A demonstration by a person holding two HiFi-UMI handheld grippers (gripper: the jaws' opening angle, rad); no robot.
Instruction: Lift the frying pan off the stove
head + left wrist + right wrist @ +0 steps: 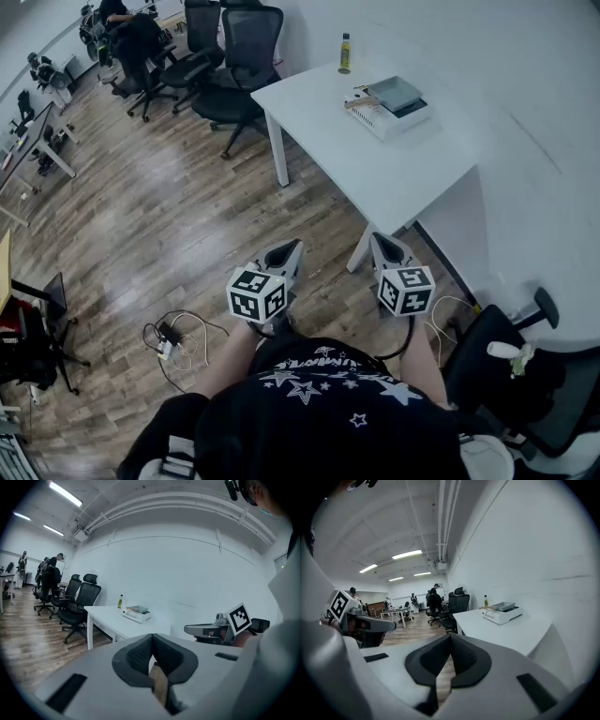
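well ahead of both claws, the frying pan (398, 92) is sitting on top of the small white stove (386, 120), which is resting on the white table (375, 178) with a bottle (345, 52) standing beyond it. what seems to be the pan's pale handle (360, 102) is sticking out to the stove's left, so the pan's long axis is probably running across the person's line of sight. the right gripper (384, 246) is hovering by the table's near edge and is the nearer one. the left gripper (286, 253) is hanging just beside it over the wooden floor (169, 206). both are sitting well apart from the pan. each claw is keeping its jaws pressed together on nothing, so i am judging they need spreading before the reach.
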